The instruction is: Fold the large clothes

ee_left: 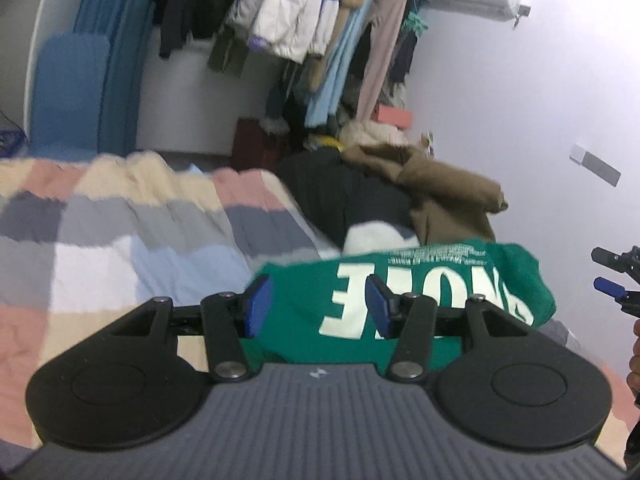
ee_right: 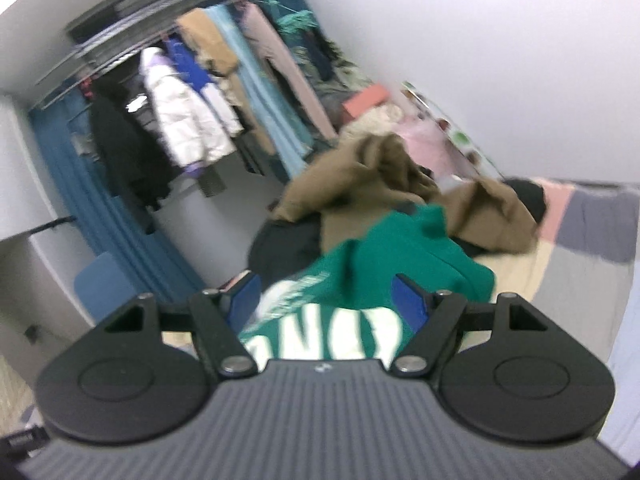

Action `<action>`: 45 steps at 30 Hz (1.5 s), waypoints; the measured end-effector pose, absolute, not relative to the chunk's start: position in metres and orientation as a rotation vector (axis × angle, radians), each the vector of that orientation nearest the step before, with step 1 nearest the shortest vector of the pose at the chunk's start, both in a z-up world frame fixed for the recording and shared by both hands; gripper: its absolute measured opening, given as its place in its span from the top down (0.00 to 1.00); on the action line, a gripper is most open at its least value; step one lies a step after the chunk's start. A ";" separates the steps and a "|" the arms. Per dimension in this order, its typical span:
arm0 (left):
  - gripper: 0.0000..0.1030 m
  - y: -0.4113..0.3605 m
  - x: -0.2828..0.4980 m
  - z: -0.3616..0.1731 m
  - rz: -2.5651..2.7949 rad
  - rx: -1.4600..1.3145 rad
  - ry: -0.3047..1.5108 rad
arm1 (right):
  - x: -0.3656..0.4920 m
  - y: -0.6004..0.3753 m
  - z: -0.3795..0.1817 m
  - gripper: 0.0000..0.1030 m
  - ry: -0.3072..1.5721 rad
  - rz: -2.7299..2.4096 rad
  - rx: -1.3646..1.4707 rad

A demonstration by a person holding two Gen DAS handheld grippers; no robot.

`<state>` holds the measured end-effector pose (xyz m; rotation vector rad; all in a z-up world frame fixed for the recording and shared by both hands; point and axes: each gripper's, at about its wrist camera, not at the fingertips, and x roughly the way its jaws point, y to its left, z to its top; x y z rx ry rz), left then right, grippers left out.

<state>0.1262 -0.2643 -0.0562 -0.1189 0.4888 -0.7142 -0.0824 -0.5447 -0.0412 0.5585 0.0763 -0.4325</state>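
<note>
bed: the patchwork quilt on the left is bare and flat, free to reach across. ahead, the green sweatshirt lies bunched on it. right behind it a heap blocks the far side: brown coat on top of black clothing. the white wall closes off the right. beyond the bed, the hanging clothes rack and blue curtain fill the back.
</note>
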 end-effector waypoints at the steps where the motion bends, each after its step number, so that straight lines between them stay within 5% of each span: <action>1: 0.45 -0.256 0.121 -0.048 -0.706 -0.123 0.479 | -0.085 -0.537 -0.035 0.27 0.077 -0.421 0.540; 15: 0.41 -0.203 0.089 0.027 -0.643 0.018 0.372 | -0.046 -0.452 0.021 0.27 0.094 -0.354 0.378; 35: 0.41 -0.255 0.234 -0.039 -0.918 0.058 0.424 | 0.022 -0.389 -0.004 0.28 0.164 -0.594 0.346; 45: 0.41 -0.259 0.156 -0.047 -0.902 0.063 0.382 | -0.041 -0.368 -0.023 0.28 0.213 -0.561 0.329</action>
